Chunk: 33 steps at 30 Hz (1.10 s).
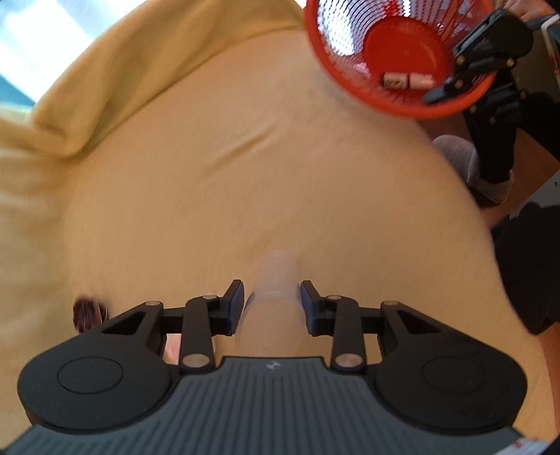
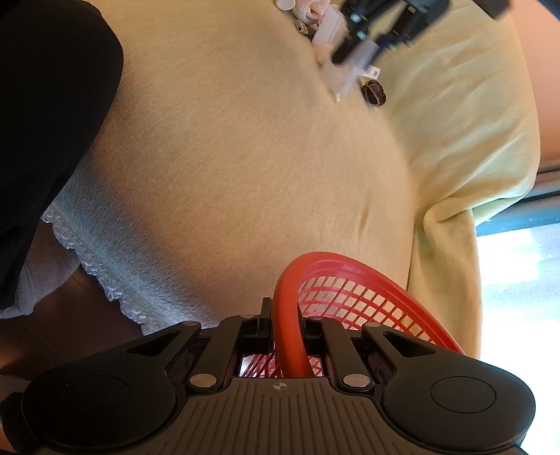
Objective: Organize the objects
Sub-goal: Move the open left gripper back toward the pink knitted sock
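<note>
A: Left gripper [image 1: 271, 301], what is held?
B: A clear plastic tube-like container [image 1: 271, 308] is clamped between the narrowed pads, lifted over the yellow blanket [image 1: 210, 175]. From the right wrist view the same gripper [image 2: 364, 49] is seen far off with the pale container [image 2: 344, 75] hanging down from it, blurred.

A: Right gripper?
B: Its jaws are shut on the rim of the red mesh basket [image 2: 290, 315], which is pinched between the pads of the right gripper [image 2: 285, 325]. In the left view the basket [image 1: 336, 80] is seen at the blanket's edge, with the right gripper [image 1: 444, 91] on its rim.

A: Basket contents?
B: Two small blocks [image 1: 407, 80] are seen by the red base; type cannot be told.

A: Other items?
B: A dark brown small object [image 2: 373, 91] is lying on the blanket just beside the lifted container. A cluster of white small items [image 2: 315, 17] is lying beyond it. White lace trim [image 2: 87, 259] is seen at the blanket's edge.
</note>
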Motion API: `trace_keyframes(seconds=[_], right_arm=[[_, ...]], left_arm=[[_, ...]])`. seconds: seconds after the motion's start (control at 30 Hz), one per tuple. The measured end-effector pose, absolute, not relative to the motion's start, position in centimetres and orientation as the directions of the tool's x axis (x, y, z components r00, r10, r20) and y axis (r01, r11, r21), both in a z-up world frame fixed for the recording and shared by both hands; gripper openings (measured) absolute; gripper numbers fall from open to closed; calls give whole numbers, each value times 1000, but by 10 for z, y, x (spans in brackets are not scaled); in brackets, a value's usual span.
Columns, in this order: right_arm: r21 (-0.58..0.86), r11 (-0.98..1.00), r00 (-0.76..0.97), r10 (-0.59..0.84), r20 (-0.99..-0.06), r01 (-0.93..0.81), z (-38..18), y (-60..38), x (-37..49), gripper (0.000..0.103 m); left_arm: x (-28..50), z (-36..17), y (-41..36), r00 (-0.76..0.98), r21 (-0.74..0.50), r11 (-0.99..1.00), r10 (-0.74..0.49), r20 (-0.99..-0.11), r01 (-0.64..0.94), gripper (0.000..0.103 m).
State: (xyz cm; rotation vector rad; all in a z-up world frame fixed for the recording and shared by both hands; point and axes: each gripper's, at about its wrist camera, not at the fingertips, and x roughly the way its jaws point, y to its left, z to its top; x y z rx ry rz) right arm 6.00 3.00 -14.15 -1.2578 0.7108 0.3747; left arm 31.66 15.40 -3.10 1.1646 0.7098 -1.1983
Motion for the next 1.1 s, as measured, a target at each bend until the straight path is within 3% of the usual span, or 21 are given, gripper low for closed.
trace_keyframes(seconds=[0.5, 0.63, 0.83, 1.1], right_arm=[[-731, 291, 737, -110, -667, -617, -142, 26, 57, 3], [-729, 295, 737, -106, -667, -618, -140, 25, 58, 3], [-729, 300, 739, -103, -666, -615, -140, 24, 58, 4], [-729, 297, 738, -105, -666, -616, -141, 25, 59, 4]], left_arm=[[237, -1, 22, 17, 248, -309, -594, -804, 918, 31], [229, -3, 5, -3, 240, -312, -616, -787, 919, 43], [260, 3, 46, 98, 238, -144, -627, -773, 961, 49], [312, -11, 150, 289, 243, 157, -525, -801, 957, 55]])
